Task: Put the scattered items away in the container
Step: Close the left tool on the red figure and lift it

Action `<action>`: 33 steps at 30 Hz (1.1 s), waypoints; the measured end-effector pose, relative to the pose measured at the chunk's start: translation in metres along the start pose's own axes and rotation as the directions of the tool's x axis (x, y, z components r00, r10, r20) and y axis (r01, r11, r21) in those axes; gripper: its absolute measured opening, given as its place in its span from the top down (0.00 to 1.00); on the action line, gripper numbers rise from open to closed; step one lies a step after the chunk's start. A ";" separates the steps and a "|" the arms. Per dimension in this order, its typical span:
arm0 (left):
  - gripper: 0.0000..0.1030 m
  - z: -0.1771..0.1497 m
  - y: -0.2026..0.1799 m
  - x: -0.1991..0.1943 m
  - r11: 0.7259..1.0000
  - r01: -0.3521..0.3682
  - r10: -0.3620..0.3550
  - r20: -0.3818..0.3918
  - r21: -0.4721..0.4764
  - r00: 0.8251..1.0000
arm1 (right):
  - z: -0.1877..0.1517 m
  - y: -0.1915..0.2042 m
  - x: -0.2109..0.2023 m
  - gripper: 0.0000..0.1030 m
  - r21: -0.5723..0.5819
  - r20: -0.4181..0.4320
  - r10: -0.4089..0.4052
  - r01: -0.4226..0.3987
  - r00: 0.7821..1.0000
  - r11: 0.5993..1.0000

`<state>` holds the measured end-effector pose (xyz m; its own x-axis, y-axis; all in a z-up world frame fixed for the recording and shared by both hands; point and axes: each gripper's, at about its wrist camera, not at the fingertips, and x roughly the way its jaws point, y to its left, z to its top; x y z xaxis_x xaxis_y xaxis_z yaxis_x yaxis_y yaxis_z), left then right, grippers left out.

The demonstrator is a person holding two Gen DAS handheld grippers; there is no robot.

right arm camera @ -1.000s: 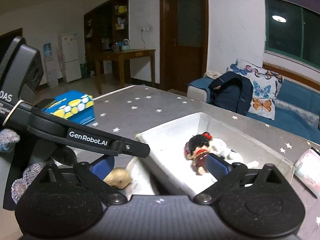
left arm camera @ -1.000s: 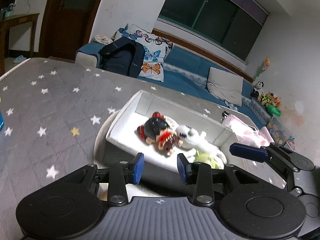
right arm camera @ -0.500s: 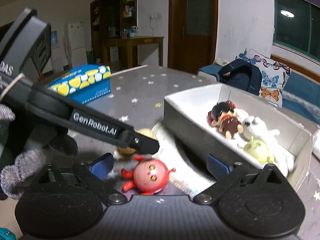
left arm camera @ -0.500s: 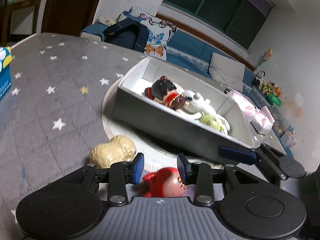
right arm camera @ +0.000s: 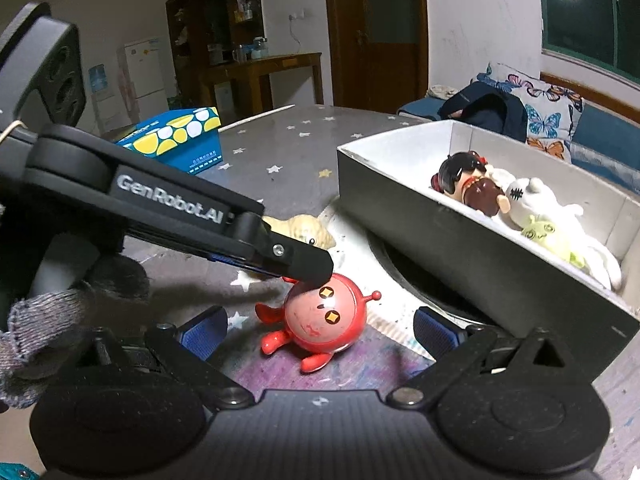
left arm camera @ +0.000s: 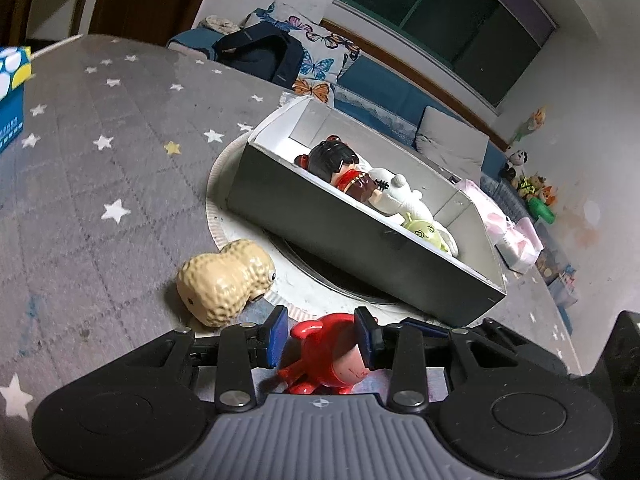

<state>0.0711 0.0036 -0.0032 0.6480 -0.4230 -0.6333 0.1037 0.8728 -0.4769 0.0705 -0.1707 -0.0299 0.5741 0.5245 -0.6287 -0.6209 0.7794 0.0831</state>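
A round red toy [left arm camera: 328, 358] [right arm camera: 325, 318] lies on the grey starred table between the pads of my left gripper [left arm camera: 322, 338], whose jaws stand around it, still slightly apart. A tan peanut toy [left arm camera: 224, 282] [right arm camera: 302, 230] lies just left of it. The grey box [left arm camera: 360, 240] [right arm camera: 472, 252] holds a dark-haired doll [left arm camera: 340, 166] [right arm camera: 466, 182], a white plush [left arm camera: 404, 196] and a green figure [left arm camera: 424, 230]. My right gripper [right arm camera: 318, 330] is open and empty, hovering near the red toy; the left gripper's finger [right arm camera: 296, 260] reaches over the toy.
A blue and yellow tissue box [right arm camera: 180, 138] stands at the table's far left. A round white mat [left arm camera: 288, 280] lies under the box. A pink packet [left arm camera: 508, 232] sits beyond the box's right end. A sofa with cushions and a dark backpack [left arm camera: 260, 56] is behind the table.
Both grippers have dropped lower and closer to the table. My left gripper has moved forward so that the red toy sits between its pads. The box looks nearer.
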 end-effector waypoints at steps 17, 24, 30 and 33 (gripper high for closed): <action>0.63 -0.003 0.010 -0.002 0.994 0.068 -0.069 -0.007 -0.080 0.998 | -0.004 -0.002 0.013 0.08 0.034 -0.025 0.019 -0.019 1.000 0.999; 0.63 -0.004 0.013 0.003 0.992 0.083 -0.086 -0.018 -0.100 0.996 | -0.003 0.001 0.023 0.08 0.046 -0.027 0.051 -0.049 0.998 0.998; 0.62 -0.005 0.017 0.004 0.988 0.103 -0.106 -0.025 -0.118 0.994 | -0.004 0.003 0.029 0.04 0.054 -0.026 0.066 -0.064 0.998 0.996; 0.62 -0.004 0.017 0.005 0.987 0.107 -0.111 -0.029 -0.122 0.993 | -0.005 0.002 0.031 0.02 0.074 -0.015 0.080 -0.079 0.997 0.994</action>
<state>0.0725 0.0155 -0.0168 0.6105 -0.5243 -0.5936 0.0794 0.7862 -0.6128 0.0844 -0.1552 -0.0529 0.5144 0.5798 -0.6319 -0.6232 0.7589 0.1890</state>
